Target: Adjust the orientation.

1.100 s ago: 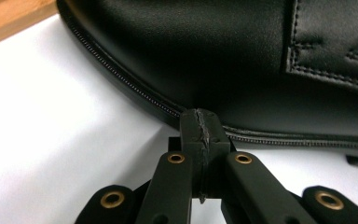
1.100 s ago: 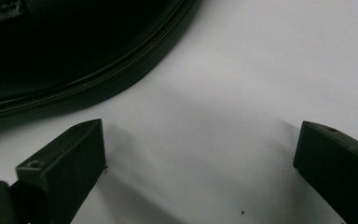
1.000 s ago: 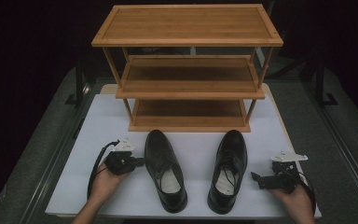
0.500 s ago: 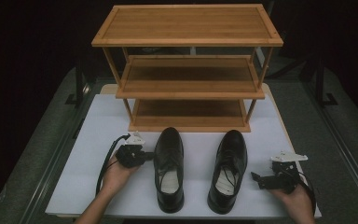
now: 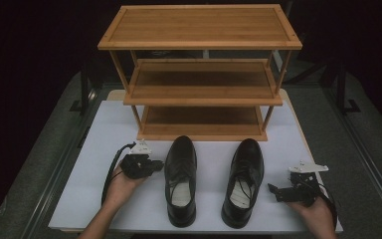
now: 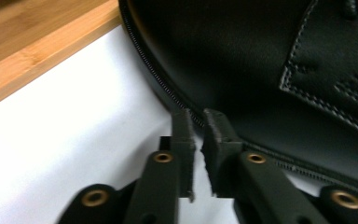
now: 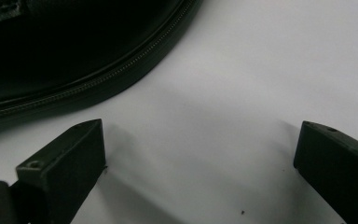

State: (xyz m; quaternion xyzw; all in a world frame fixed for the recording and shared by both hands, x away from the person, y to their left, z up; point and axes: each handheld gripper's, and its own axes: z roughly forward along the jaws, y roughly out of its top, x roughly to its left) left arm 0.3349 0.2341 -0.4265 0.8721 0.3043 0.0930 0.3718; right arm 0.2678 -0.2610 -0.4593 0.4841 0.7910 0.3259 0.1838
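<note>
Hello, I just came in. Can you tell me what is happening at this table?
A person works with a gripper in each hand at a white table. Two black shoes stand before a wooden shelf rack whose shelves are bare. The left gripper, jaws nearly together, touches the side of the left shoe. The right gripper, jaws wide open, rests on the table beside the right shoe, holding nothing.

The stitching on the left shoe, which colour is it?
Pale grey stitching on the black left shoe, clearest in the left gripper view.
</note>
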